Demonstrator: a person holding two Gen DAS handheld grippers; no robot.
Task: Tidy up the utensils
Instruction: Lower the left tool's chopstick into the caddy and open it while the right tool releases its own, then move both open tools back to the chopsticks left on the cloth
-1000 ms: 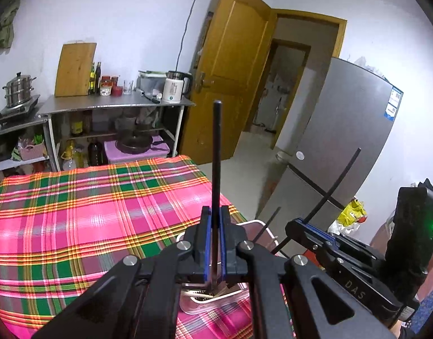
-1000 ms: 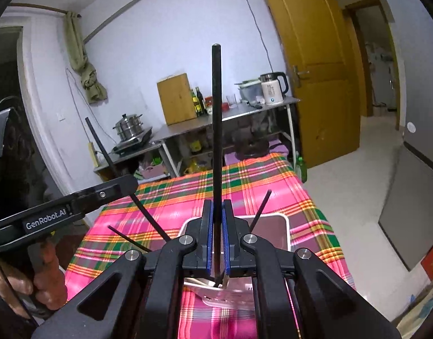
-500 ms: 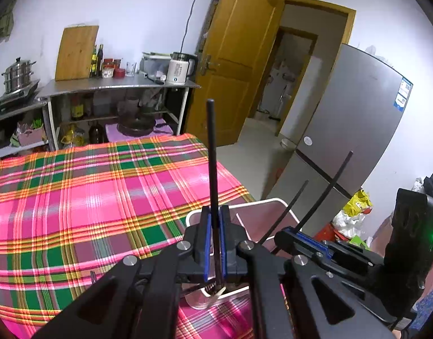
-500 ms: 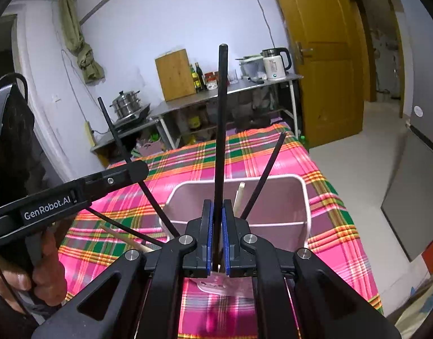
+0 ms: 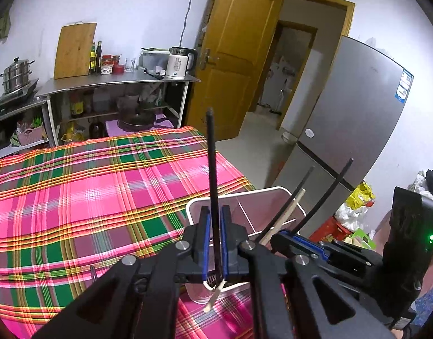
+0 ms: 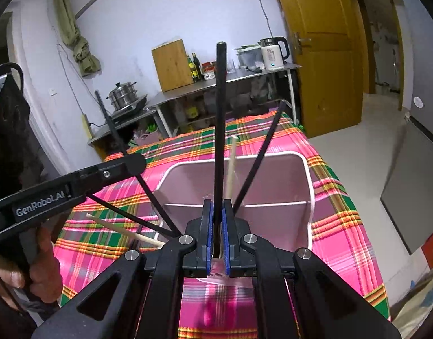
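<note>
1. A slim black chopstick (image 5: 212,169) is clamped upright between the nearly closed blue-padded jaws of the left gripper (image 5: 215,240).
2. A thicker-looking black chopstick (image 6: 220,130) is pinched upright by the right gripper (image 6: 218,237), whose jaws are closed on it.
3. Both are held above a white divided utensil holder (image 6: 306,175) on the plaid tablecloth (image 5: 89,186).
4. Further black chopsticks and a pale wooden chopstick (image 6: 232,166) are seen leaning in the holder.
</note>
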